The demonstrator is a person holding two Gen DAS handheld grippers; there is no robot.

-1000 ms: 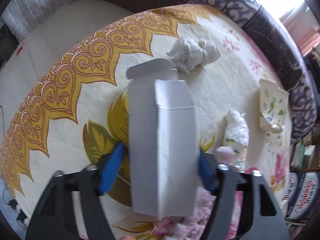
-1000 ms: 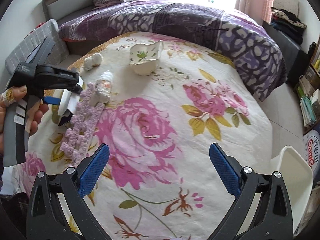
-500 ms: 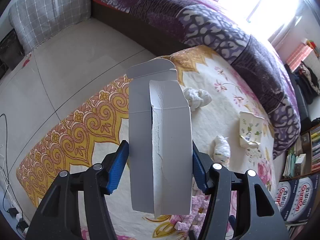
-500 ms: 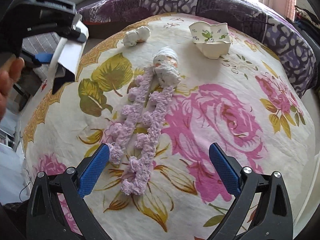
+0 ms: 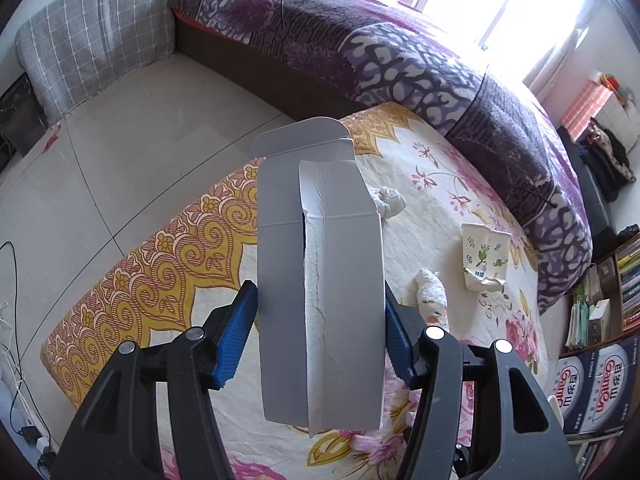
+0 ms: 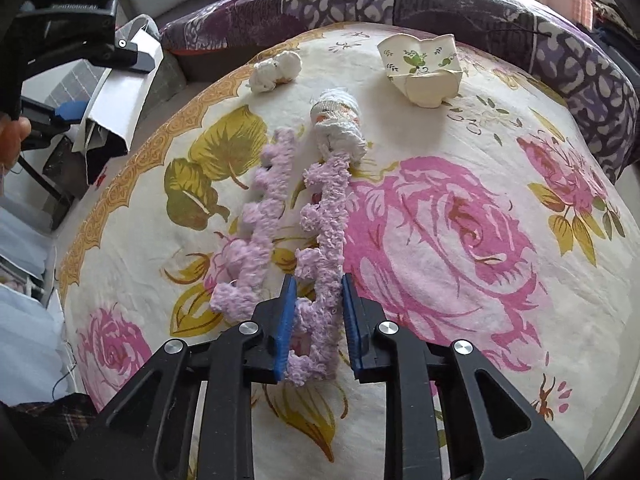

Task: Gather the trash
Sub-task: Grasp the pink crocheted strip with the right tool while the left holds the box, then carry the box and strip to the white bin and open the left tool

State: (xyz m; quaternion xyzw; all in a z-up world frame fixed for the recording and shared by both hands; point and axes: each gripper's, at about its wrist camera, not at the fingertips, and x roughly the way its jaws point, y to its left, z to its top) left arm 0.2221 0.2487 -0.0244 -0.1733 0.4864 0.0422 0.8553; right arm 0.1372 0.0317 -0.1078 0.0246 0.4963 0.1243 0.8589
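While the left hand-held gripper (image 5: 320, 332) fills the lower middle of its own view, its blue pads press on both sides of a torn white carton (image 5: 320, 280), gripped and held clear above the bed (image 5: 168, 248). Right of the carton, on the flowered bedspread: a crumpled tissue (image 5: 390, 202), a second tissue wad (image 5: 430, 290), a crushed paper cup (image 5: 484, 256).

Right wrist view: right hand-held gripper (image 6: 318, 320) at lower centre, its jaws having just been closing, now clamped on the near end of a fuzzy lilac strip (image 6: 324, 240). The strip lies in two runs up the frame, still resting on the bedspread. Tissue wad (image 6: 338, 124) touches its far end; tissue (image 6: 276, 66) and cup (image 6: 420, 66) sit near the top. Carton (image 6: 120, 92) shows at upper left in the other gripper.

Step in hand, as I judge: grasp of the strip made, lift not yet begun. Next move calls for raising it cleanly without dragging the wad along, then carrying both items to a bin; none is in view.
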